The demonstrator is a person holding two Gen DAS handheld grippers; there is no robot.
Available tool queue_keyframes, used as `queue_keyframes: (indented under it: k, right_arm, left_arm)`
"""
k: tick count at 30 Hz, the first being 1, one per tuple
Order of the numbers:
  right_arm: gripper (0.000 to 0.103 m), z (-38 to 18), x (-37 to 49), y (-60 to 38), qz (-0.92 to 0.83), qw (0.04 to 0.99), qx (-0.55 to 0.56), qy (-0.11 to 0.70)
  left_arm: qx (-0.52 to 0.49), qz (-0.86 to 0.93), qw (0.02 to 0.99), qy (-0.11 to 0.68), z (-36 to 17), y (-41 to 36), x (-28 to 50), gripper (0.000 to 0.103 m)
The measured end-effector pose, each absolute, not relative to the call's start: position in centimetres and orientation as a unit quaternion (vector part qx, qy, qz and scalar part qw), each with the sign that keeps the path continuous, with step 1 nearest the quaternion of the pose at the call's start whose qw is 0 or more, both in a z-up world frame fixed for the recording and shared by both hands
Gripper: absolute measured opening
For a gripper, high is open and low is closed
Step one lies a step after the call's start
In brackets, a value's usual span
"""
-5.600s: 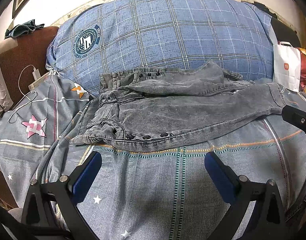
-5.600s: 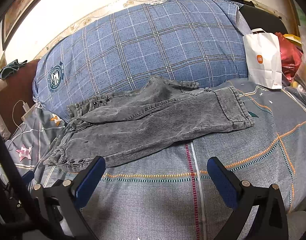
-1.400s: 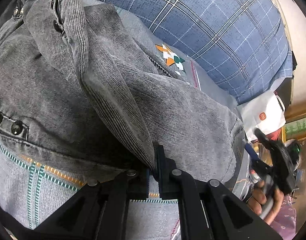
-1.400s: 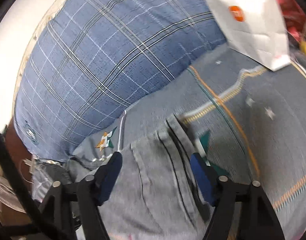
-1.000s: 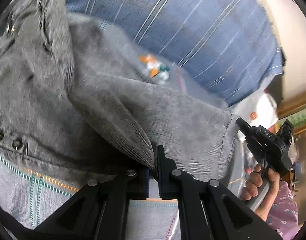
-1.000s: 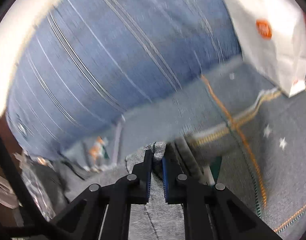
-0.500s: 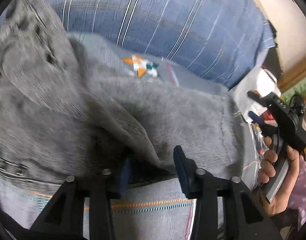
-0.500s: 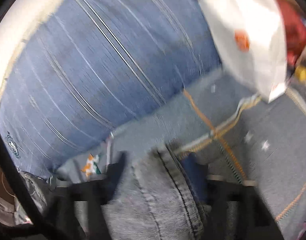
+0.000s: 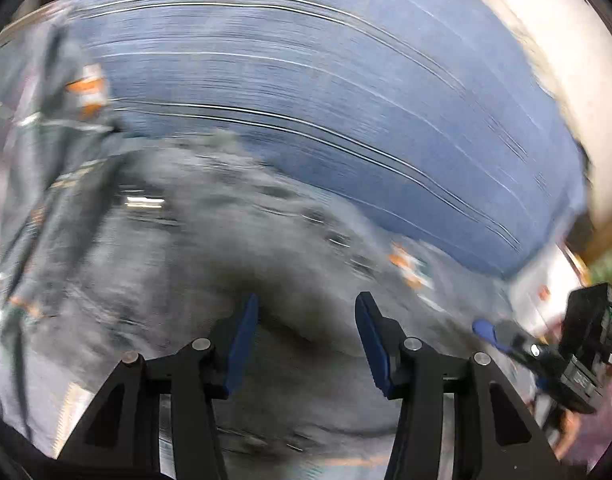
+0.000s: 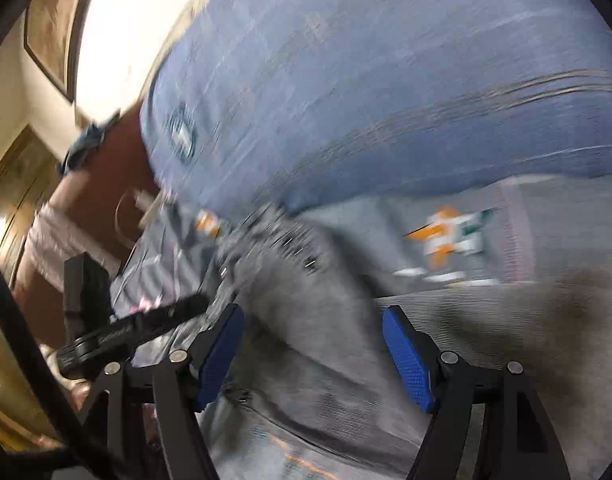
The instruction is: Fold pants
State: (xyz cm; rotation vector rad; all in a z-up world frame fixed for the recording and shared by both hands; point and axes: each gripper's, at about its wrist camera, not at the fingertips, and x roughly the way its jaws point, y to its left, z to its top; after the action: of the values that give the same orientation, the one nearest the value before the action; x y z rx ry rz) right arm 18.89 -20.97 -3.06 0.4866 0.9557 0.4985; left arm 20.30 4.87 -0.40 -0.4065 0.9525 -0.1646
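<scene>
Both views are motion-blurred. Left gripper (image 9: pixel 306 340): jaws part-way apart and opening, blue pads clear of cloth, nothing between them. The grey denim pants (image 9: pixel 210 248) lie on the grey patterned bedsheet (image 9: pixel 22 184), spreading from 9 to 1 o'clock ahead of its fingertips. The big blue plaid pillow (image 9: pixel 325 92) fills the frame at 12 o'clock, behind the pants. The right gripper is visible in the left view at 4 o'clock, hand-held; its jaw state can't be read there.

Right gripper (image 10: pixel 311 354), own view: jaws spread wide, pads not pressing anything, holding nothing. Pants run under and past its fingertips from 6 to 11 o'clock, waistband studs at about 11. The left gripper's black body sits at 9 o'clock. White paper bag (image 9: pixel 545 292) blurred at 3 o'clock in the left view.
</scene>
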Motion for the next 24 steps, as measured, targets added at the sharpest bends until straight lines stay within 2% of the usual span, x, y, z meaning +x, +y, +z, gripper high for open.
queue_keyframes:
  k: [7, 11, 13, 14, 15, 16, 18, 20, 22, 24]
  right_arm:
    - [0.076, -6.6, 30.3, -12.7, 0.208, 0.798, 0.16, 0.542]
    - [0.074, -9.8, 34.4, -11.0, 0.208, 0.757, 0.173, 0.594]
    - [0.055, -10.2, 34.6, -10.6, 0.206, 0.752, 0.179, 0.6]
    - [0.053, -9.5, 34.2, -10.3, 0.21, 0.757, 0.178, 0.593]
    - [0.046, -8.3, 33.5, -9.7, 0.229, 0.765, 0.169, 0.578]
    - [0.03, -7.2, 32.7, -9.1, 0.237, 0.773, 0.157, 0.567]
    - [0.012, -5.3, 30.5, -7.8, 0.228, 0.792, 0.118, 0.554]
    - [0.009, -3.8, 28.5, -6.9, 0.235, 0.806, 0.098, 0.535]
    - [0.006, -2.0, 24.4, -5.8, 0.251, 0.828, 0.062, 0.497]
    - [0.006, -1.2, 20.9, -4.9, 0.265, 0.84, 0.037, 0.471]
  left_arm:
    - [-0.262, -0.065, 0.817, 0.509, -1.4, 9.4, 23.2, 0.052]
    - [-0.305, -0.048, 0.798, 0.517, -1.8, 11.9, 23.5, 0.052]
    - [-0.32, -0.04, 0.795, 0.513, -1.5, 13.0, 23.4, 0.052]
    - [-0.322, -0.035, 0.797, 0.51, -1.4, 13.2, 23.4, 0.052]
    - [-0.323, -0.031, 0.801, 0.502, -1.1, 13.5, 23.4, 0.052]
    - [-0.325, -0.031, 0.804, 0.498, -0.8, 13.6, 23.4, 0.052]
    - [-0.33, -0.039, 0.805, 0.491, -0.3, 13.8, 23.3, 0.052]
    - [-0.341, -0.046, 0.807, 0.48, 0.0, 14.2, 22.9, 0.052]
    - [-0.348, -0.049, 0.808, 0.472, 0.4, 14.4, 22.7, 0.061]
    - [-0.347, -0.059, 0.809, 0.471, 0.3, 14.1, 22.7, 0.064]
